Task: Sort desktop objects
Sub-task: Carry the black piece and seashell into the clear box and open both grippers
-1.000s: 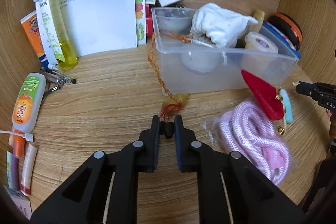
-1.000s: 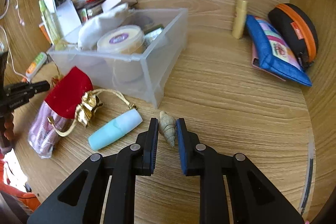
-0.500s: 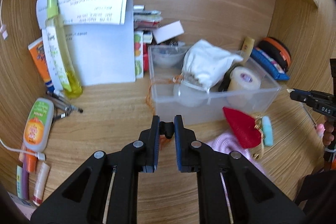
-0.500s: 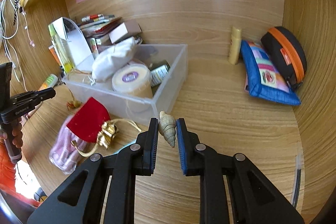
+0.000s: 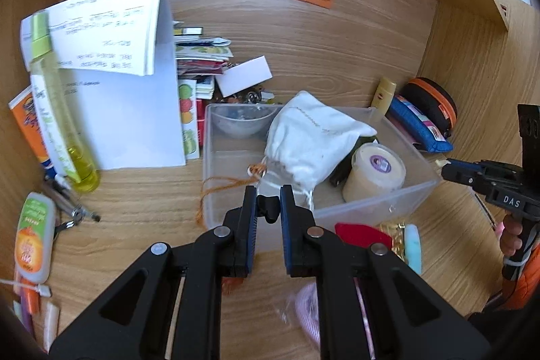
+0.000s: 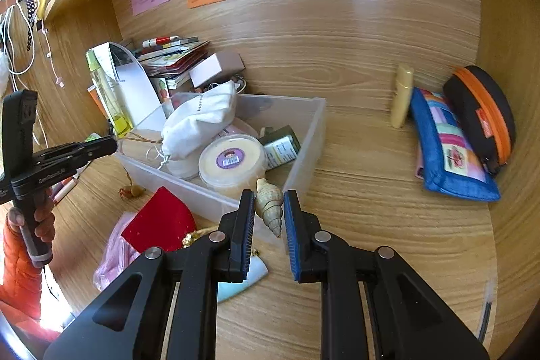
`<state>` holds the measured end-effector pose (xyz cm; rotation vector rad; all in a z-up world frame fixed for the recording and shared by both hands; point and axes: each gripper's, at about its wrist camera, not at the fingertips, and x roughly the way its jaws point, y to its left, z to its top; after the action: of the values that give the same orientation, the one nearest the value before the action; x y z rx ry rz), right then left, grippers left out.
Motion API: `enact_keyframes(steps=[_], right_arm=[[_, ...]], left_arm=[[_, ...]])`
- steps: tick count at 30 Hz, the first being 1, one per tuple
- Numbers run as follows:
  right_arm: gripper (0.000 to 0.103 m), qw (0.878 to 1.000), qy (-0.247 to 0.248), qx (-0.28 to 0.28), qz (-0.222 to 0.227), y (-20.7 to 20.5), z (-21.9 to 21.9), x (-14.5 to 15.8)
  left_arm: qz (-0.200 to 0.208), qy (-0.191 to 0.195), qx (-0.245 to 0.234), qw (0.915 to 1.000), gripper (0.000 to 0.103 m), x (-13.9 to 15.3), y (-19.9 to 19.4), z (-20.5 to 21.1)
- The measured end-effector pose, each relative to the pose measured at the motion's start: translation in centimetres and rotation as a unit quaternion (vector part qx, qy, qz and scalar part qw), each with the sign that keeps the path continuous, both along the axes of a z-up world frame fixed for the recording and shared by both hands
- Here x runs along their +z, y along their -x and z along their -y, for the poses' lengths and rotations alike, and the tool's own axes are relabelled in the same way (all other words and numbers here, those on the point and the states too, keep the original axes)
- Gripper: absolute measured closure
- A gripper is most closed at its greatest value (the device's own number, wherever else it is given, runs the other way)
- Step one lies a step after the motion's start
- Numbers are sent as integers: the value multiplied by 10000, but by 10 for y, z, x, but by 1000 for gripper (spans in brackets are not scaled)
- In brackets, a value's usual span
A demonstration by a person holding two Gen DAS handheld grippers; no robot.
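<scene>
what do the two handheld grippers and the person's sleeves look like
Both grippers are matte black plastic with triangular cut-outs, silver rivets and blue ribbed pads on the fingers. The left gripper and the right gripper look alike. Seen from the side, the right one bears white "DAS" lettering on a pistol-style handle. Both sleeves are puffy orange.

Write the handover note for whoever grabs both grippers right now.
Left gripper: shut on a small dark piece; what it belongs to is unclear.
Right gripper: shut on the spiral seashell, off the desk, just in front of the clear plastic bin.
In the bin: white drawstring pouch, round cream tub.
On the desk: red velvet pouch, pink rope bundle, blue zip pouch.
Left: drop the shell in, then sort the rest.
</scene>
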<state>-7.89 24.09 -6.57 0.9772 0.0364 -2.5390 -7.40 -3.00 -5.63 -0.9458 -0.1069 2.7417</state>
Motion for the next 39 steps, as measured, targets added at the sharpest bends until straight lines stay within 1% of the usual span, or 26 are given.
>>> enact_keyframes(steps=[5, 12, 17, 24, 28, 32, 34, 36, 37, 39], right_arm=[[87, 9999, 50, 61, 101, 16, 7, -4], [87, 9997, -66, 184, 149, 27, 21, -9], [87, 9994, -192, 227, 185, 31, 27, -14], [87, 9987, -443, 248, 89, 26, 33, -16], [86, 9985, -529, 154, 54, 25, 35, -15], [83, 9982, -590, 73, 35, 22, 34, -13], [79, 9983, -574, 63, 27, 19, 33, -11], [71, 9985, -545, 73, 1, 14, 33, -8], [69, 9986, -530, 80, -18, 11, 33, -7], [61, 9984, -554, 61, -92, 4, 33, -4]], left_arm=[[74, 41, -74, 9999, 91, -3, 17, -7], [247, 108, -182, 9995, 91, -14, 31, -15], [342, 171, -157, 9991, 91, -21, 36, -15], [316, 205, -165, 9992, 91, -21, 35, -15], [330, 195, -182, 9991, 91, -21, 34, -16], [282, 174, -193, 9993, 89, -16, 27, -16], [217, 156, -174, 9995, 87, -12, 23, -15], [139, 127, -120, 9998, 79, -7, 18, -12], [91, 103, -92, 9999, 78, -3, 15, -9], [4, 46, -42, 10000, 77, 3, 8, -4]])
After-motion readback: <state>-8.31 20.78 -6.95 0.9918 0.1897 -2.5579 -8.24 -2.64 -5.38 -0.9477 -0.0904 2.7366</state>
